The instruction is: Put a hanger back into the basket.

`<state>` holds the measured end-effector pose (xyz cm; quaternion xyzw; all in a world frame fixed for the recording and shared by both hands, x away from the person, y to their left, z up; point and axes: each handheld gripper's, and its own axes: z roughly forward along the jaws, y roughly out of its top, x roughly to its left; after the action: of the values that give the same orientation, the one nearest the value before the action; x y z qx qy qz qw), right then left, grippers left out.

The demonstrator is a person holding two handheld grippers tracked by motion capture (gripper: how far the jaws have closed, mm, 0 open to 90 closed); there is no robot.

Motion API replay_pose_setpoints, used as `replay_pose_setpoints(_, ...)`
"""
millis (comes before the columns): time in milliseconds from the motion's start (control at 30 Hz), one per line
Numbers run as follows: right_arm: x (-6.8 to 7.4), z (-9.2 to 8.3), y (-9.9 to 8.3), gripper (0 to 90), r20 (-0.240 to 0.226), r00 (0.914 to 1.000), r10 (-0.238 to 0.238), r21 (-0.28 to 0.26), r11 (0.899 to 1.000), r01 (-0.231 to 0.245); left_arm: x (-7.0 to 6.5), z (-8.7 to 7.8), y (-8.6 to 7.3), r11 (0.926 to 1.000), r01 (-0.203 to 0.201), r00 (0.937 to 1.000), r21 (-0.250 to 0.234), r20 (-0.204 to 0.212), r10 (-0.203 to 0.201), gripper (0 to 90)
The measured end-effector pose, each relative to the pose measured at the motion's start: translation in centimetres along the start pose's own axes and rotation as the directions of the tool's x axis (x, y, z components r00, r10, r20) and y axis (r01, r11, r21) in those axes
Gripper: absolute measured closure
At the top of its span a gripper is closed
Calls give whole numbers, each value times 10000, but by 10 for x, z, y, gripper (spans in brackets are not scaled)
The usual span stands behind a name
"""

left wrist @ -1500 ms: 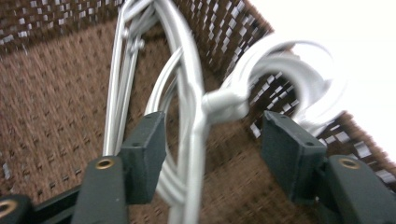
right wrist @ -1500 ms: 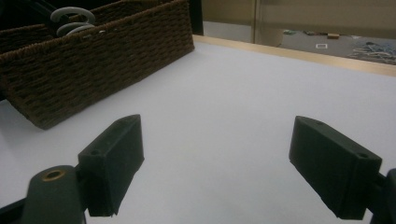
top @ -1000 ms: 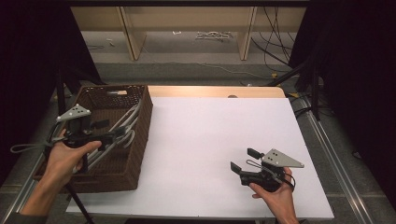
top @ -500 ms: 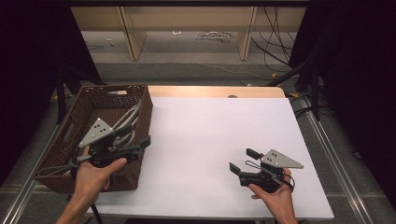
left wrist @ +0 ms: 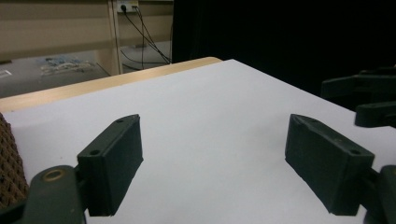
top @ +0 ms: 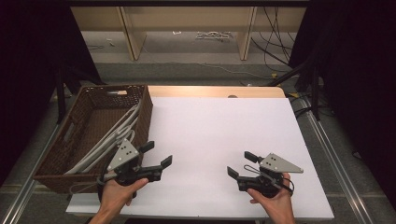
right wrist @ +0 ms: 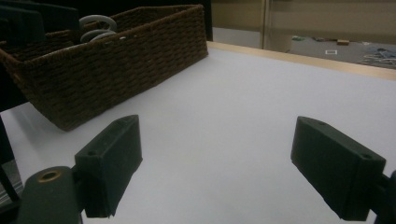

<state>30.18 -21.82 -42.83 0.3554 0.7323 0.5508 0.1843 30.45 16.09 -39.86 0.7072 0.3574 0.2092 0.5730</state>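
High view: the grey hangers (top: pixel 109 140) lie in the brown basket (top: pixel 56 161) at nine o'clock, so the putting away looks done. The left gripper (top: pixel 156 154) has just been opening, jaws wide apart and empty. The right gripper (top: pixel 240 164) gapes empty at five o'clock. The white table (top: pixel 219 126) looks bare, so maybe nothing is left.

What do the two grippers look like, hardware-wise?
Both alike: the left gripper and right gripper are matte black, each with two blocky rectangular jaws showing small screw holes, and a grey three-cornered plate on top. A brass-coloured ring sits at the jaw base. No sleeves visible.
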Motion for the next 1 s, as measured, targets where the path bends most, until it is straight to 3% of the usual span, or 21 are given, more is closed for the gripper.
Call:
replay_pose_setpoints(67,2,-3,0,170,10,9998,184,94,9998,-184,-2,1,-8,9995,-317,9995,-24,-63,317,188)
replay_pose_setpoints(167,3,-6,-2,163,28,10000,-93,-161,9998,94,-4,1,-19,9997,-216,9998,110,24,216,182)
replay_pose_setpoints(267,5,-10,-4,161,46,9999,110,-36,9999,-109,-3,2,-35,9964,-750,9967,407,-284,762,182)
replay_pose_setpoints(333,6,-12,-7,160,51,10000,69,-217,9997,-68,-1,3,-41,9965,-576,9974,606,-398,601,182)
replay_pose_setpoints(400,8,-15,-8,160,54,10000,52,-111,9999,-52,-1,3,-43,9976,-429,9977,538,-500,456,183)
replay_pose_setpoints(500,13,-18,-10,159,-7,10000,-9,-77,10000,8,-1,-1,-43,9949,-793,9960,620,-364,817,182)
replay_pose_setpoints(667,19,-22,-13,158,60,9999,-97,-92,9999,97,2,-4,-41,9959,-831,9961,366,-253,841,179)
replay_pose_setpoints(1000,17,-20,-13,158,30,9999,-132,-160,9998,133,3,-4,-39,9984,-546,9982,136,-231,549,178)
